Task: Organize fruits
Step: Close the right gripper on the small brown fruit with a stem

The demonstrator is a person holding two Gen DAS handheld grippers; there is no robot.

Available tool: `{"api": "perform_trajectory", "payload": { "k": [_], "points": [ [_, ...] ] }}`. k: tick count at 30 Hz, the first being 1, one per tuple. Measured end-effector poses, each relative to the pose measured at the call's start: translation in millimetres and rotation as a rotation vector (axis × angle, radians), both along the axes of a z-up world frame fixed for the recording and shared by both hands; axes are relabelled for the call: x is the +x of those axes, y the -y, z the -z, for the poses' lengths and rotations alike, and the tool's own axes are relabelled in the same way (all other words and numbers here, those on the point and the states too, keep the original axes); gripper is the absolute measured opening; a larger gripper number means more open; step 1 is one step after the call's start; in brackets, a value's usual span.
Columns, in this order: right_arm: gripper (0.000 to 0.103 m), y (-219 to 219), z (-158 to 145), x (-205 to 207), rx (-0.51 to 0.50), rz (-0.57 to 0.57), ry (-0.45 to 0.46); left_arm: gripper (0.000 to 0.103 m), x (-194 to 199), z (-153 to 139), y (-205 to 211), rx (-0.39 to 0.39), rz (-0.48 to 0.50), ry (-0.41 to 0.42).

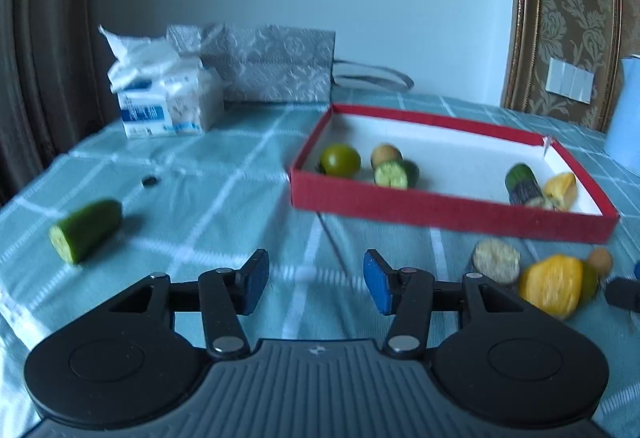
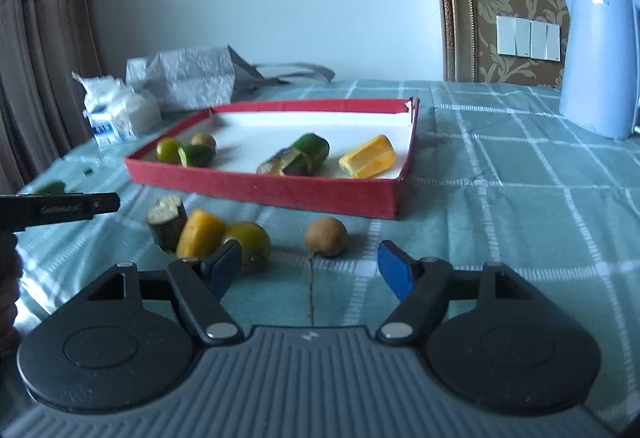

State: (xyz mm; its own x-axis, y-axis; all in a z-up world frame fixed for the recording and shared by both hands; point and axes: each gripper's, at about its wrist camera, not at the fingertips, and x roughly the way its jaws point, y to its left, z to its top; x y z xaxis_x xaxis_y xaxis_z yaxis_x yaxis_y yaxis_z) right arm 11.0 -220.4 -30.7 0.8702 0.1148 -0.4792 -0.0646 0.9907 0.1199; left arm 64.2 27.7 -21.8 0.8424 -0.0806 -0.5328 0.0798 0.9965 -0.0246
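In front of the red box (image 2: 264, 193), the right gripper (image 2: 310, 270) has its fingers wide apart and empty, lined up on the brown fruit (image 2: 326, 236) sitting loose on the worktop (image 2: 500, 205), so grabbing it looks next, while the left gripper (image 1: 316, 280) hovers spread too.

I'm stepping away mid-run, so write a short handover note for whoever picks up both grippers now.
Left gripper: open, holding nothing. Right gripper: open, holding nothing.
Done: red tray holds a green citrus, two cucumber pieces, a brown round fruit, a yellow wedge and a dark peeled piece.
Left: on the cloth lie a cucumber half, a cut stub, a yellow chunk, a green citrus and a brown round fruit.
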Motion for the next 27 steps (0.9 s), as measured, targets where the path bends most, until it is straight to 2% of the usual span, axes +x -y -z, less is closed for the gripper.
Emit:
{"api": "perform_trajectory", "payload": {
  "k": [3, 7, 9, 10, 12, 14, 19, 22, 27],
  "points": [
    [0.073, -5, -1, 7, -0.056, 0.006, -0.002, 0.051, -1, -2, -4, -0.030, 0.003, 0.019],
    [0.069, -5, -3, 17, -0.097, 0.018, 0.004, 0.051, -4, -1, -3, -0.032, 0.021, 0.028],
    [0.052, 0, -3, 24, -0.089, 0.023, -0.018, 0.051, -4, -1, -4, -0.042, 0.025, 0.028],
    [0.050, 4, -4, 28, -0.064, 0.022, -0.033, 0.051, -3, -1, -4, -0.046, 0.027, 0.026],
    [0.048, 13, -3, 29, -0.013, 0.032, -0.037, 0.051, -3, 0, -5, -0.053, 0.030, 0.020],
    [0.044, 14, -2, 31, -0.017, 0.033, -0.044, 0.051, -2, 0, -5, -0.058, 0.036, 0.018],
    [0.043, 8, 3, 40, -0.038, 0.010, -0.068, 0.051, -3, 0, -2, -0.052, 0.056, 0.022],
    [0.022, 0, 4, 43, -0.077, -0.001, -0.076, 0.051, -3, 0, -3, -0.056, 0.054, 0.021],
    [0.023, -4, 4, 42, -0.088, 0.000, -0.073, 0.051, -4, 0, -1, -0.048, 0.061, 0.024]
  ]
}}
